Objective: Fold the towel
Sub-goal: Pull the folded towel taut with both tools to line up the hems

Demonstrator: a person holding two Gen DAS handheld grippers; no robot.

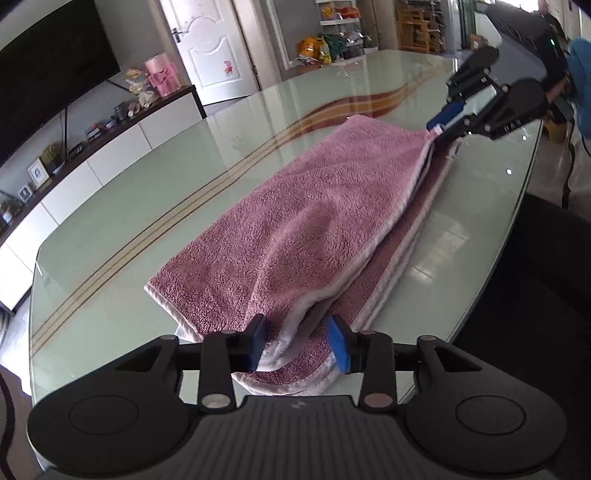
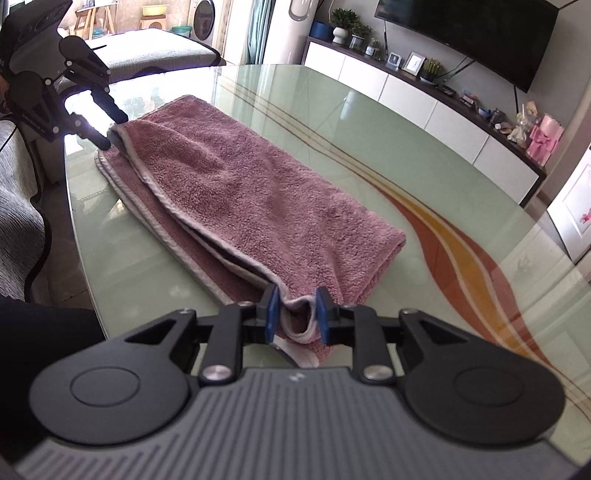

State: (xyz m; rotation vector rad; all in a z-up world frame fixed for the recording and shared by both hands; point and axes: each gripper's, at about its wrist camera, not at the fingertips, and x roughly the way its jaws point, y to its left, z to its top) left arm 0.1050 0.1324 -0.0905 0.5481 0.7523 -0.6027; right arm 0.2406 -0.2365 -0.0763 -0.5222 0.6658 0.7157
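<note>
Left wrist view: we see the pink towel (image 1: pixel 325 221) lying folded in layers on the glass counter (image 1: pixel 147 206), its long axis running away from the camera. The left tool (image 1: pixel 301 341) sits at the near corner. Its blue pads (image 1: pixel 341 347) stand spread, with the white-hemmed upper layer between them; the left pad seems to brush the fabric, the right pad stands clear, so we read no pinch here. The right tool (image 1: pixel 441 127) is at the far corner, its jaws closed on the hem, which rises slightly off the lower layers there.

Right wrist view: the same towel (image 2: pixel 258 192) stretches from the near edge toward the far left. The right tool (image 2: pixel 295 314) pinches a bunched loop of the upper layer's corner between its blue pads (image 2: pixel 271 314), both pressing the fabric. The left tool (image 2: pixel 109 127) shows at the far corner, fingers apart around the hem. A black television (image 2: pixel 480 33) hangs above a white cabinet (image 2: pixel 424 92) beyond the counter.
</note>
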